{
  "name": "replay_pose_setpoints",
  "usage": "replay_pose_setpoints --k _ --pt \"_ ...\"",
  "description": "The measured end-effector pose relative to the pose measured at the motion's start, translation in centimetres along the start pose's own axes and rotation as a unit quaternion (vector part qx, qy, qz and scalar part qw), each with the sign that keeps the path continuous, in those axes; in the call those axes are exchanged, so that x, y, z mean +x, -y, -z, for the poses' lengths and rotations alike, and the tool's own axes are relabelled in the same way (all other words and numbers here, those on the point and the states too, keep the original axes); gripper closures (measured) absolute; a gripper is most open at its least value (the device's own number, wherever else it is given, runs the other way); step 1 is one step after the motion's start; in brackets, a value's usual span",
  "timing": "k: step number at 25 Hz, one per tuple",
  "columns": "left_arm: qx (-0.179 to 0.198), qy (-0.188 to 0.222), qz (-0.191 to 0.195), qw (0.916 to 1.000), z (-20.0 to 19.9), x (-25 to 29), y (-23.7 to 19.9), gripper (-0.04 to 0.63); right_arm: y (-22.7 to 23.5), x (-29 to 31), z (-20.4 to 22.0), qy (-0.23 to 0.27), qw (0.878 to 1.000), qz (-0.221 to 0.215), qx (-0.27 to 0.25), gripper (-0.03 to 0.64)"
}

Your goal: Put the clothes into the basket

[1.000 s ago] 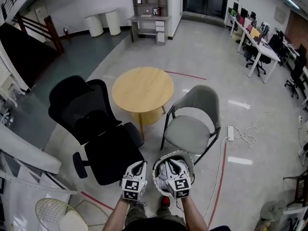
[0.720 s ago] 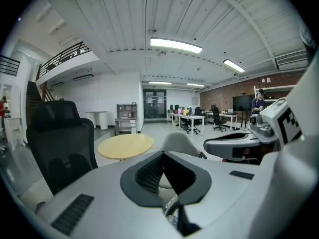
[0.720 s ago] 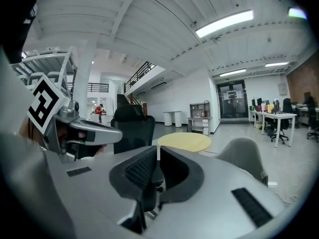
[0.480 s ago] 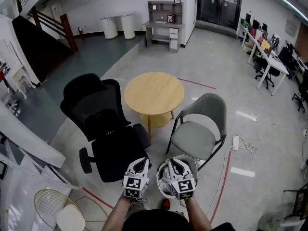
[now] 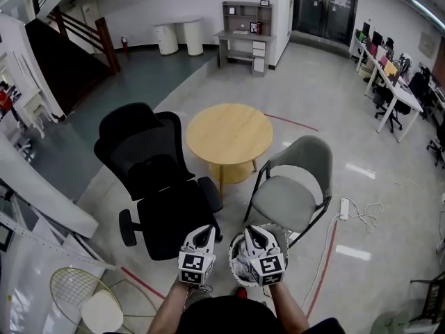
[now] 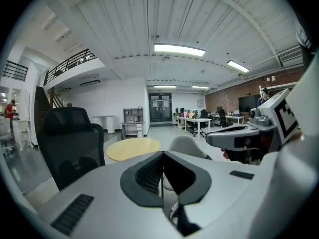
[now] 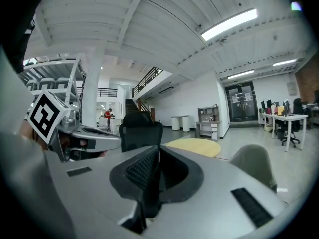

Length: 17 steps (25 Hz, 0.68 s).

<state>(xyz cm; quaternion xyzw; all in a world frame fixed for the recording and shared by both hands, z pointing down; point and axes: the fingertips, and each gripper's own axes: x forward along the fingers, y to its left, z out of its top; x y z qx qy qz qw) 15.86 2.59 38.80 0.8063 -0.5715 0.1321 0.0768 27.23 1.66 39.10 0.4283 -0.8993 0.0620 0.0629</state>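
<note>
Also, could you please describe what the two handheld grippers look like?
Both the left gripper and right gripper have light grey bodies with black ribbed pads inside the jaws. Each carries a white cube printed with black square markers. No cables show, and the forearms behind them are bare of sleeves.

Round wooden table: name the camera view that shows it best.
The head view: the table shows its whole round top from above, beside the black chair and the grey chair. The left gripper view catches only a flat yellow sliver of it, the right gripper view a similar sliver.
</note>
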Motion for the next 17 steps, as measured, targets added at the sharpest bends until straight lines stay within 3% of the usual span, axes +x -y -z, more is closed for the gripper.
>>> replay_pose_setpoints --k 17 --pt "-0.005 0.003 -0.001 1.0 0.4 -0.5 -1.0 0.589 -0.6 0.6 0.6 0.001 1.0 0.004 0.001 0.578"
